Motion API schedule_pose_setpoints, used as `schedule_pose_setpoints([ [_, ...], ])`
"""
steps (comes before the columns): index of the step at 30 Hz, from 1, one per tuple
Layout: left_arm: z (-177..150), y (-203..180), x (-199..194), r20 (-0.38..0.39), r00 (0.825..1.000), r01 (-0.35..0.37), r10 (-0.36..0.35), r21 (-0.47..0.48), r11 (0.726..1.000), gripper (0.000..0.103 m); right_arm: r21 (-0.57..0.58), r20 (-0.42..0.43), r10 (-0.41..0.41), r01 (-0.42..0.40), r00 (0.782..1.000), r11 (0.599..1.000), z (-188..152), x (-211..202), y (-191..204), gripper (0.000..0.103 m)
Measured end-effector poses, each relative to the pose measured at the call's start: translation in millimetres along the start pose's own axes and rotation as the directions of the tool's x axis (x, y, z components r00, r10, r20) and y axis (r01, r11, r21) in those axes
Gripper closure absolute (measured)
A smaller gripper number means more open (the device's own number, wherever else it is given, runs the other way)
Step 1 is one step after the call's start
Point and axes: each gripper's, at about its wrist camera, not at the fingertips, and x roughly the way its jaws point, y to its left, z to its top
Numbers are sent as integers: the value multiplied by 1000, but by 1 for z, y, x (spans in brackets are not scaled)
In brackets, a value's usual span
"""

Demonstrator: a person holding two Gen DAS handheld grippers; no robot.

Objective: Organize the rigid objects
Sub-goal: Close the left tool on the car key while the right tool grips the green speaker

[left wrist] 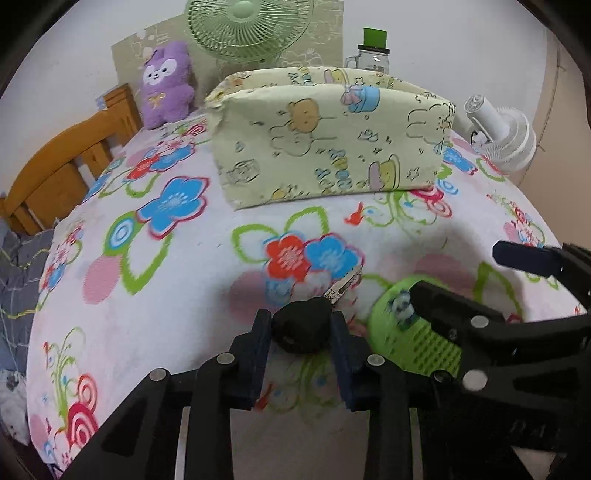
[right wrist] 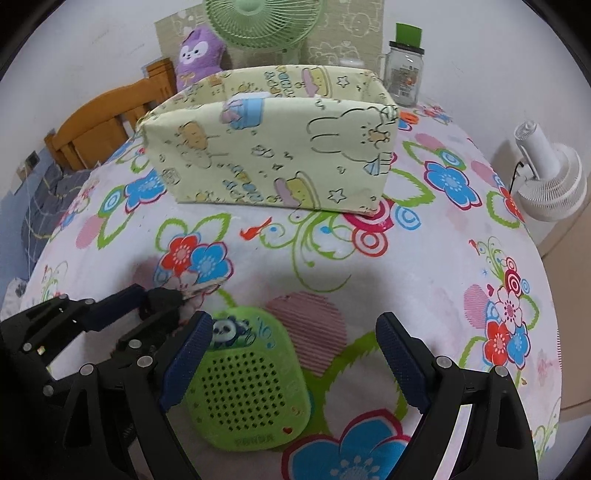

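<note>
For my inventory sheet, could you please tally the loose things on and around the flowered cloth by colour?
Green: 2, the perforated case and the mesh fan.
Purple: 1, the plush toy.
White: 1, the small fan.
Black: 1, the key head in the left gripper.
Pale yellow: 1, the cartoon-print fabric box.
Clear, green-capped: 1, the jar.
Total: 7

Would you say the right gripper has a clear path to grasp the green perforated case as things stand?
Probably yes: the right gripper is open, the green perforated case lies flat between its fingers, nothing covering it. The left gripper, shut on a black key, sits beside.
</note>
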Motion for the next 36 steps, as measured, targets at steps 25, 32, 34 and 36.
schedule_pose_setpoints([
  [25, -32, 10, -23, 13, 997, -72, 72, 28, 997, 71, -41, -108, 94, -98, 990, 994, -19, 11, 17, 3],
  [32, -30, 7, -22, 16, 996, -87, 87, 48, 995, 71, -62, -94, 60, -66, 994, 996, -19, 9, 14, 18],
  [34, -29, 9, -21, 7, 997, -71, 71, 31, 997, 71, -80, -98, 49, -57, 994, 995, -20, 8, 15, 25],
  [36, -26, 10, -20, -1, 998, -57, 58, 18, 998, 71, -118, -81, -16, 6, 997, 993, -23, 6, 21, 25],
])
